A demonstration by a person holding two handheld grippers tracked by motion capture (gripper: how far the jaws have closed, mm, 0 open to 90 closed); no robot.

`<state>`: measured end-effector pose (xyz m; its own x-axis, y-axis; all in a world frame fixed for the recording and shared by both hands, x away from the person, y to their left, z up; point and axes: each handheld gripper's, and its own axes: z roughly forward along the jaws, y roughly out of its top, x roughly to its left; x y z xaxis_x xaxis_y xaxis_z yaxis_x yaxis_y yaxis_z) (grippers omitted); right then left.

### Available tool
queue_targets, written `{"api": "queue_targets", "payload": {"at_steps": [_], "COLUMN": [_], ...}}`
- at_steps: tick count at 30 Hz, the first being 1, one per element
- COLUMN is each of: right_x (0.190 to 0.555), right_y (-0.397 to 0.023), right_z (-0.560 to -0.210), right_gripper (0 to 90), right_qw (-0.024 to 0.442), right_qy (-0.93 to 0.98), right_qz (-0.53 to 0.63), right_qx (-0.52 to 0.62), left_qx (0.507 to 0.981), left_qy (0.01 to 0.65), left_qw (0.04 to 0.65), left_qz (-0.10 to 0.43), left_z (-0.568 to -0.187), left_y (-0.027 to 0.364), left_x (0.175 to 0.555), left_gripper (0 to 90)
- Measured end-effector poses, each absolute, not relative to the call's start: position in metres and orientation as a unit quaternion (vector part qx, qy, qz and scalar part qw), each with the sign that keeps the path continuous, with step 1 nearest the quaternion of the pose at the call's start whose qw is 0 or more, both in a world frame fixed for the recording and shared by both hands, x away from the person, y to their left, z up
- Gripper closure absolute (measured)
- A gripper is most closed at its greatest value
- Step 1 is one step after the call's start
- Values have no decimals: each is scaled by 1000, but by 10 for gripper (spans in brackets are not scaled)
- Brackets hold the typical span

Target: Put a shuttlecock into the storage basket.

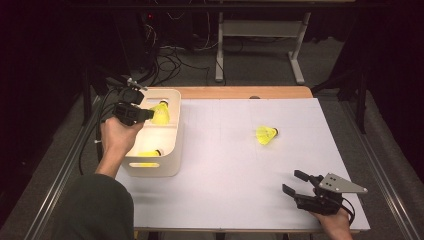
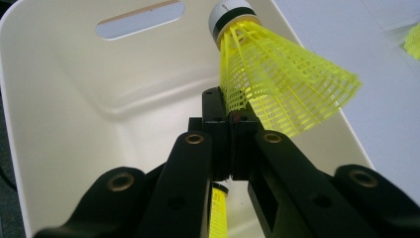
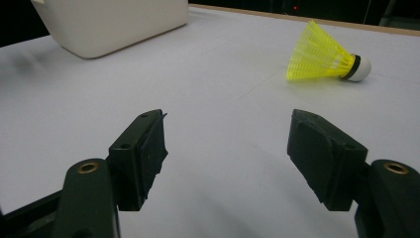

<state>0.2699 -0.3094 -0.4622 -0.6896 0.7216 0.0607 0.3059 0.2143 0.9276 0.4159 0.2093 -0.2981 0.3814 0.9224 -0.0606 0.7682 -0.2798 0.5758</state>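
1. My left gripper (image 1: 146,114) hangs over the white bin (image 1: 172,150) at the table's (image 1: 225,165) 9 o'clock edge; its fingers (image 2: 218,116) are clamped together on the skirt of a yellow shuttlecock (image 2: 282,84), cork end pointing away from me.
2. A second shuttlecock (image 1: 149,153) lies on the bin floor.
3. My right gripper (image 1: 295,182) sits low at the table's 5 o'clock corner, fingers (image 3: 143,153) apart, nothing between them.
4. A third shuttlecock (image 1: 266,134) lies on its side on the table, toward 11 o'clock from the right gripper, well apart.
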Motion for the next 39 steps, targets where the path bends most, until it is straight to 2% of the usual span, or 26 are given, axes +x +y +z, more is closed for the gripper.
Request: {"api": "queue_targets", "payload": {"at_steps": [13,28,39], "right_x": [271,270,269], "right_y": [-309,-309,-309], "right_z": [-463,-462,-462], "right_gripper": [318,318,318], "right_qw": [197,198,197], "right_qy": [756,754,756], "right_qz": [523,524,525], "right_qx": [342,342,338], "left_qx": [788,789,798], "left_qy": [544,545,543], "left_qw": [248,248,222], "left_qz": [148,137,137], "left_z": [-305,-318,-328], "left_y": [219,212,202], "left_x": [417,423,431], "left_gripper": [890,889,889]}}
